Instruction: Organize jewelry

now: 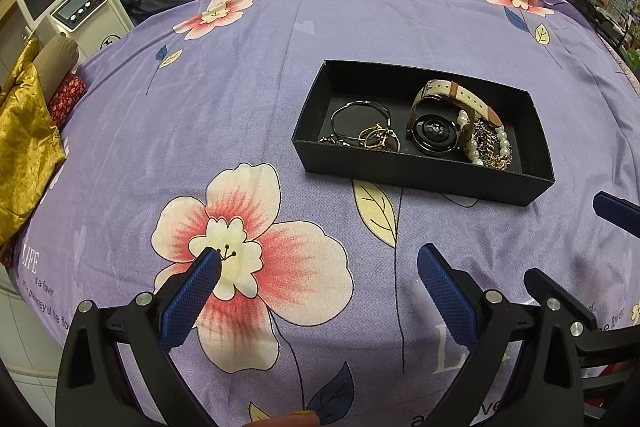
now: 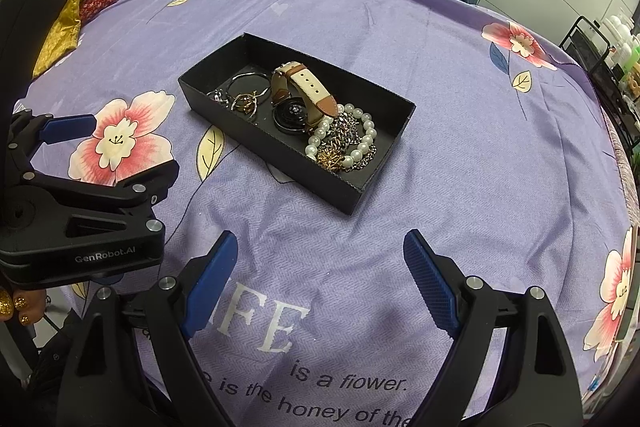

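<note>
Purple floral bedsheet (image 1: pixel 280 75) spread under everything. Black rectangular cardboard tray (image 1: pixel 400 173) resting on sheet, open-topped. Inside, from big to small: watch (image 1: pixel 434 131) with cream-brown strap, dark round case; pearl bracelet (image 1: pixel 476 151) tangled with chains; silver bangle (image 1: pixel 360 115); gold rings (image 1: pixel 376 139). Left gripper (image 1: pixel 318 261) spread wide, empty, short of tray. Right gripper (image 2: pixel 320 247) likewise released, empty.
</note>
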Available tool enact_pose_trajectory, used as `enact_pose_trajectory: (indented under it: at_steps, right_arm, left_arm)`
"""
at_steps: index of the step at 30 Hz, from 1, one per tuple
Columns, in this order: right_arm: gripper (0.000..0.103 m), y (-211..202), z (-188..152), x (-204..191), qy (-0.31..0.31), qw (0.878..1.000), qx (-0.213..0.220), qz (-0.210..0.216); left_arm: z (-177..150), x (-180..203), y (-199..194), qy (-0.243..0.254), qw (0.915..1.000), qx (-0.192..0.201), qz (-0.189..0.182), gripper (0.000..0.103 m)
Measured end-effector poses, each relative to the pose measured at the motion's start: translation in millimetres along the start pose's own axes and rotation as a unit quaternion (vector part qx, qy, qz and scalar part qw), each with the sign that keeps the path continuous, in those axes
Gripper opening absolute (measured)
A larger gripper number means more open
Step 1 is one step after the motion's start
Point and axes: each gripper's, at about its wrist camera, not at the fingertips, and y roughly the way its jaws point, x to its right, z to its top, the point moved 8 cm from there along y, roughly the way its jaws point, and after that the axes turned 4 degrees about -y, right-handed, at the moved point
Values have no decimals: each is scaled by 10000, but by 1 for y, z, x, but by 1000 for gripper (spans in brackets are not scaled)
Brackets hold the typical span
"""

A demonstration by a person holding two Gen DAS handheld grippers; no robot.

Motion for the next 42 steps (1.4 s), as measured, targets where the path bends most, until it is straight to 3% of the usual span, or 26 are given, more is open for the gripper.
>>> enact_pose_trajectory:
  at_steps: [42]
  right_arm:
    - [84, 1, -2, -4, -10, 10000, -6, 6]
  left_arm:
    - [4, 1, -6, 28, 9997, 220, 34, 96]
